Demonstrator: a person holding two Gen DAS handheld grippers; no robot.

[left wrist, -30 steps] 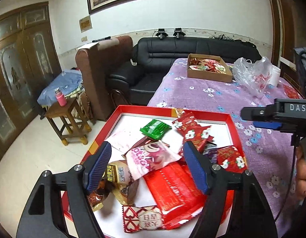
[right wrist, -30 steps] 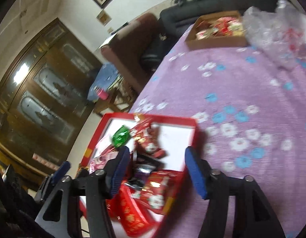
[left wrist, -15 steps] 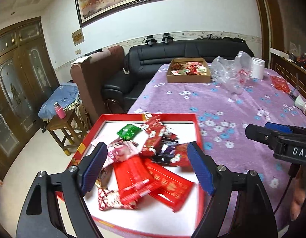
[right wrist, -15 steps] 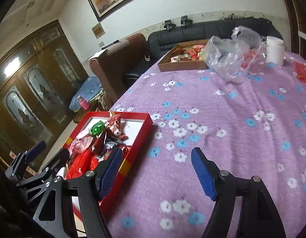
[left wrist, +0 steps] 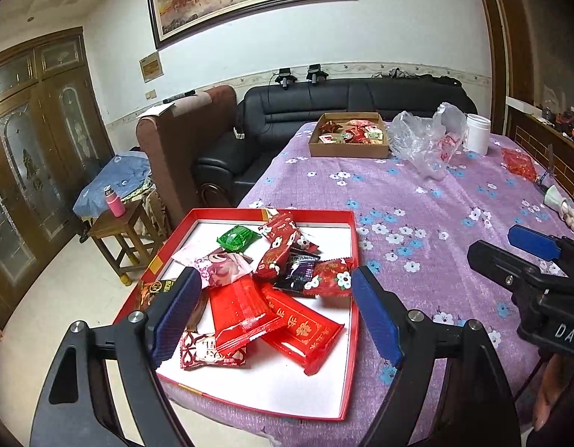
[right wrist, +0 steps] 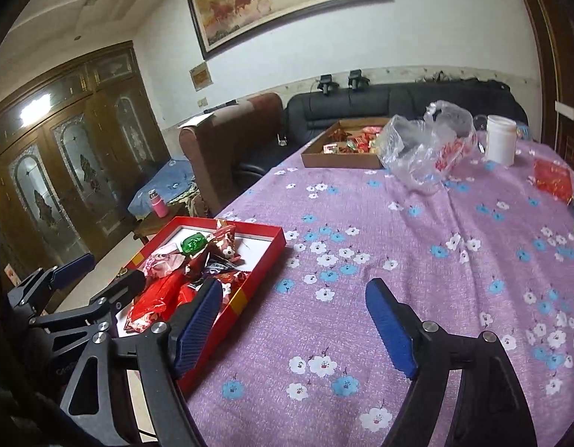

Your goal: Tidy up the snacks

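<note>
A shallow red tray (left wrist: 355, 260) (right wrist: 264, 260) with a white floor sits at the near left corner of the purple flowered table. It holds several wrapped snacks: two long red packets (left wrist: 301, 326), a green sweet (left wrist: 236, 237), a pink wrapper (left wrist: 221, 268) and a dark one (left wrist: 300, 270). My left gripper (left wrist: 273, 314) hovers open above the tray's near half, nothing between its pads. My right gripper (right wrist: 292, 326) hangs over bare cloth beside the tray's right wall, its jaws opening and empty. A brown cardboard box (left wrist: 346, 149) (right wrist: 339, 160) of snacks stands at the far end.
A crumpled clear plastic bag (left wrist: 428, 141) (right wrist: 428, 149) and a white jar (left wrist: 477, 133) (right wrist: 502, 139) stand near the box. A red packet (left wrist: 517, 164) lies at the far right. A black sofa (left wrist: 354, 104), brown armchair (left wrist: 186, 141) and wooden stool (left wrist: 115, 223) stand beyond the table's left edge.
Both grippers have pulled back and up from the tray. The right one swung right off the snacks to the bare cloth, levelled out and widened its jaws. The left one's jaws opened slightly.
</note>
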